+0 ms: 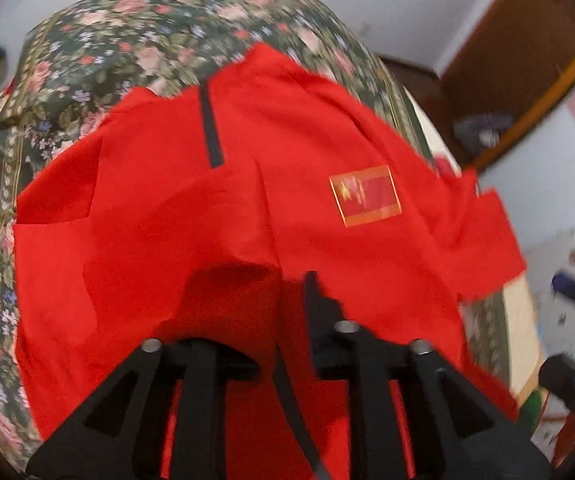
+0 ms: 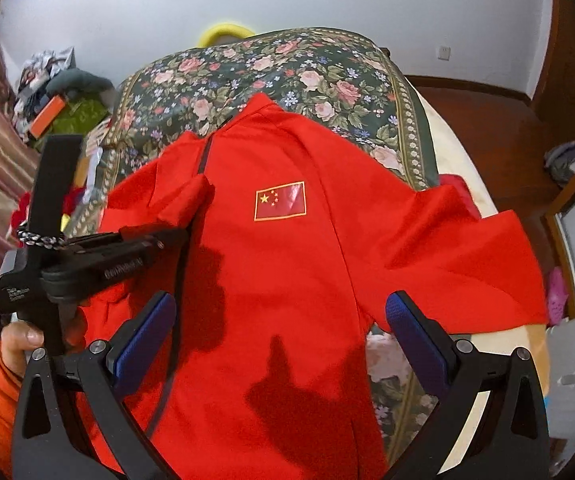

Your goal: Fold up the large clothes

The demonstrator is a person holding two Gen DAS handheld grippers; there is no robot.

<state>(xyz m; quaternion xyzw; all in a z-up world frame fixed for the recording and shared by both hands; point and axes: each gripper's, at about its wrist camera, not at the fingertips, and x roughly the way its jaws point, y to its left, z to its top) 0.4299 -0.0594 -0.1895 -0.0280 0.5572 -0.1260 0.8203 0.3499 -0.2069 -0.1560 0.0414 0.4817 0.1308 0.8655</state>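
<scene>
Right hand-held gripper [image 2: 281, 344]: jaws spread wide, gripping nothing, poised over the red jacket's [image 2: 287, 280] lower front. Left hand-held gripper [image 2: 179, 220]: closed on a folded red sleeve [image 2: 185, 200] near the zip. Jacket lay front-up across a floral bedspread [image 2: 287, 68]. Left wrist view blurred; its fingertips hidden under cloth.

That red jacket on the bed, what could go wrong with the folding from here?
The left gripper has pinched the jacket sleeve; a loose pinch could let it slip out mid-fold. The other sleeve hangs over the bed edge and may drag the jacket sideways. The right gripper is open, holding nothing down.
</scene>
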